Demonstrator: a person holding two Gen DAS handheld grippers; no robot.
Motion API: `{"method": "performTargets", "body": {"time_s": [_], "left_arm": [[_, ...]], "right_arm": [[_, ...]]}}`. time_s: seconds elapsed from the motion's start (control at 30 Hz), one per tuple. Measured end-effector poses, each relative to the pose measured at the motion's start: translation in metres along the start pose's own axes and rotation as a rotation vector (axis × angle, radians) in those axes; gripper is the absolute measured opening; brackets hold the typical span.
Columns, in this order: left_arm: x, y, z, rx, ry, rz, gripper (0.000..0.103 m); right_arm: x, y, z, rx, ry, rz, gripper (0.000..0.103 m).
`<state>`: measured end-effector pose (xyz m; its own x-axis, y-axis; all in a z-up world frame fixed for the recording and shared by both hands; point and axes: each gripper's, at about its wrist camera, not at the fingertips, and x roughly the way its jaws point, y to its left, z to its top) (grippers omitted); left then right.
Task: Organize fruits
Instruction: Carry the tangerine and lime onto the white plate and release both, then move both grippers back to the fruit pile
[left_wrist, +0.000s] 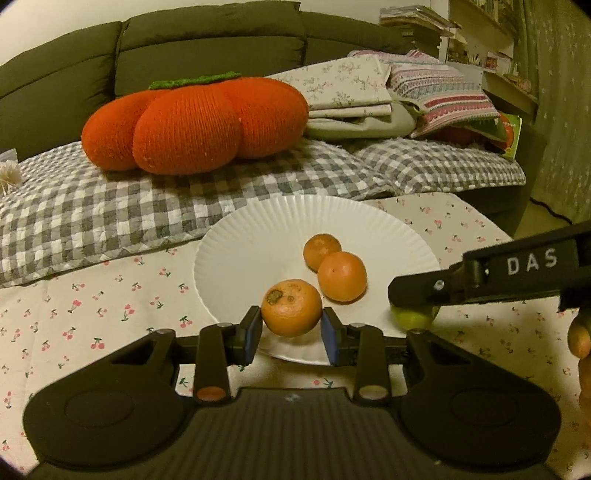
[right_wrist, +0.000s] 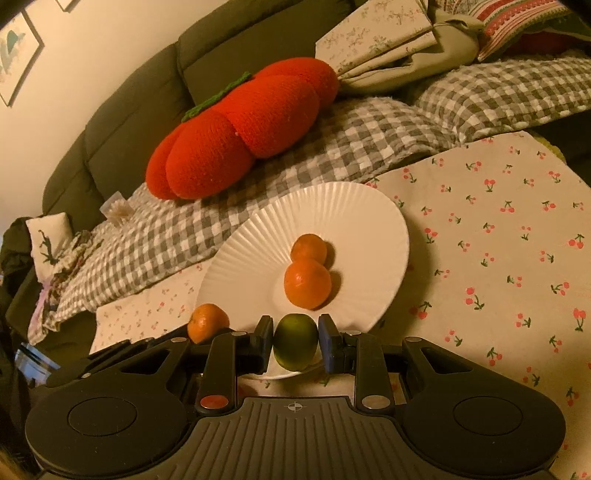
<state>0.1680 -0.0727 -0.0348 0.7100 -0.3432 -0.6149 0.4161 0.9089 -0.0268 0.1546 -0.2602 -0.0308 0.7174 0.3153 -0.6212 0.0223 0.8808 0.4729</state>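
A white paper plate lies on the cherry-print cloth and holds two tangerines, touching each other. My left gripper is shut on a third tangerine with a brown scar, held over the plate's near rim. My right gripper is shut on a green lime over the plate's near edge; in the left wrist view it reaches in from the right with the lime showing under it. The tangerine held by the left gripper shows at left in the right wrist view.
A cherry-print cloth covers the table. Behind it stands a green sofa with a checked blanket, a big orange knitted pumpkin cushion and folded linens. Shelves stand at the far right.
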Motion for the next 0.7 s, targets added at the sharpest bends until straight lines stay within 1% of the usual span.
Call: {"method": "performTargets", "body": {"time_s": [0.27,0.33,0.37,0.4,0.47,0.7], "left_arm": [[0.005,-0.002,-0.001,0.008,0.004,-0.001,0.036],[0.003,-0.001,0.0,0.001,0.002,-0.008,0.054],[0.002,-0.001,0.0,-0.003,-0.002,-0.012,0.058],[0.0,-0.001,0.001,-0.007,-0.006,-0.011,0.061],[-0.004,0.001,0.002,-0.012,-0.009,-0.004,0.061],[-0.018,0.011,0.002,-0.05,-0.005,0.0,0.061]], "right_arm": [[0.005,-0.001,-0.001,-0.011,0.004,0.009,0.027],[0.005,-0.001,-0.001,-0.009,0.01,0.019,0.028],[0.005,-0.001,-0.001,-0.007,0.01,0.02,0.031],[0.004,-0.001,-0.001,-0.003,0.007,0.018,0.039],[0.001,-0.002,0.0,0.009,-0.006,0.02,0.044],[-0.007,-0.008,0.005,0.051,-0.011,0.017,0.044]]}}
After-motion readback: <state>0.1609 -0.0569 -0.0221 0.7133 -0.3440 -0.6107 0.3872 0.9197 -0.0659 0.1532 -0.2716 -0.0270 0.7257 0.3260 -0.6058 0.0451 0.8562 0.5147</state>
